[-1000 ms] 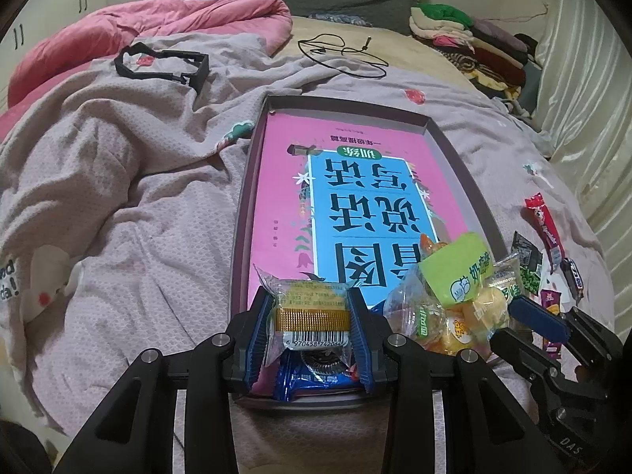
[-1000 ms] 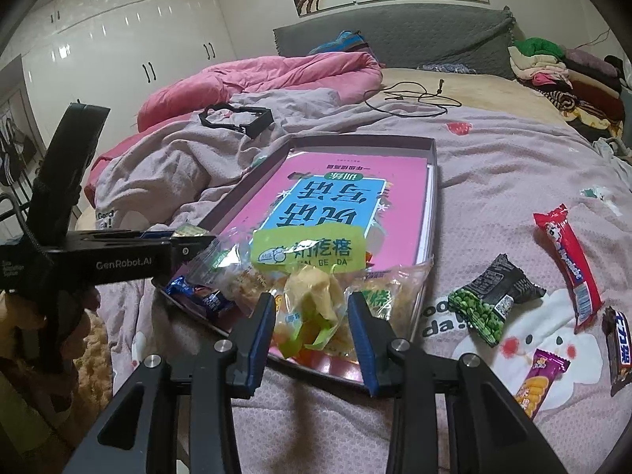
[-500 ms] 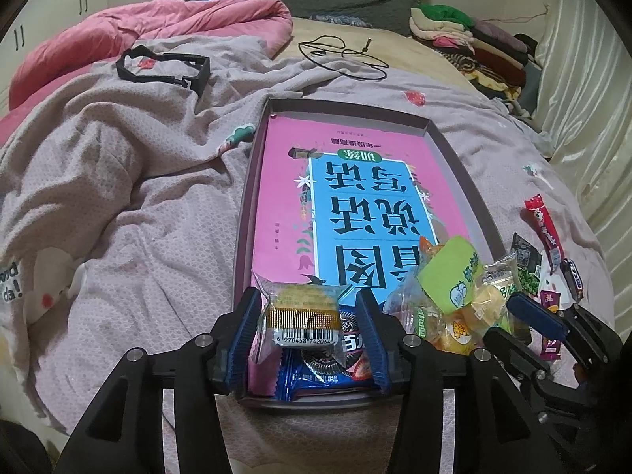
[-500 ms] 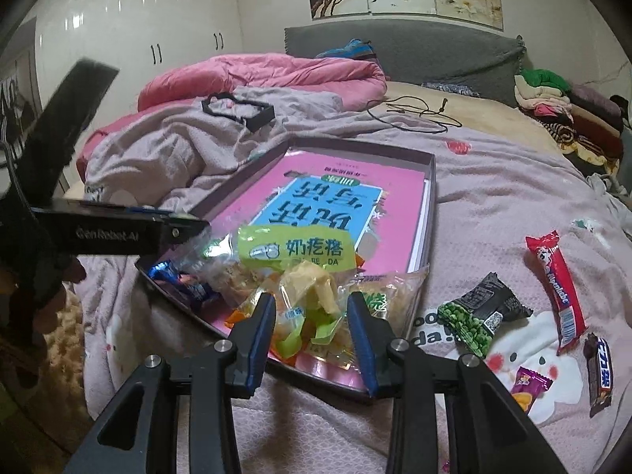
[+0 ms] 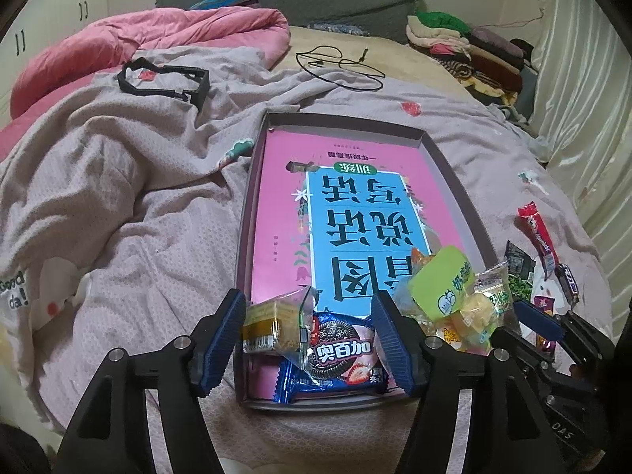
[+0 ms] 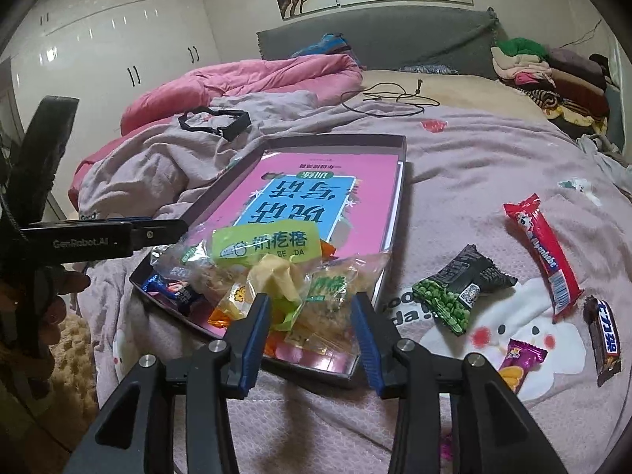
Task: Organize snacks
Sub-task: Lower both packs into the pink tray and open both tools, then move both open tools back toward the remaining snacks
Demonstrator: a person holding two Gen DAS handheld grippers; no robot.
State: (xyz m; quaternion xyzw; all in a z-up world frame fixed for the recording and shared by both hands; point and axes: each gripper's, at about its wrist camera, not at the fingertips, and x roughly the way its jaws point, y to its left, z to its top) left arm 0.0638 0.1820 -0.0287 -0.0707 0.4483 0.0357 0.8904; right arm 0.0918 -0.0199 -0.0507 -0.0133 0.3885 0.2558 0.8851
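Left gripper (image 5: 310,339) has just been opening, and its jaws stand wide and clear of the small yellow cake packet (image 5: 272,326), which lies tilted across the near end of the tray (image 5: 244,237), barcode end toward the left finger, half over the blue cookie pack (image 5: 335,359). Right gripper (image 6: 312,328) has just been opening too; the clear candy bag (image 6: 276,272) sits between its blue pads, and I cannot tell if they touch it. The tray's long axis runs away toward the grey headboard (image 6: 395,39), a pink book (image 5: 347,205) flat inside. Loose snacks lie on the lilac blanket (image 6: 474,166): green pea pack (image 6: 458,292), red bar (image 6: 541,249). Pink quilt (image 5: 158,39) behind.
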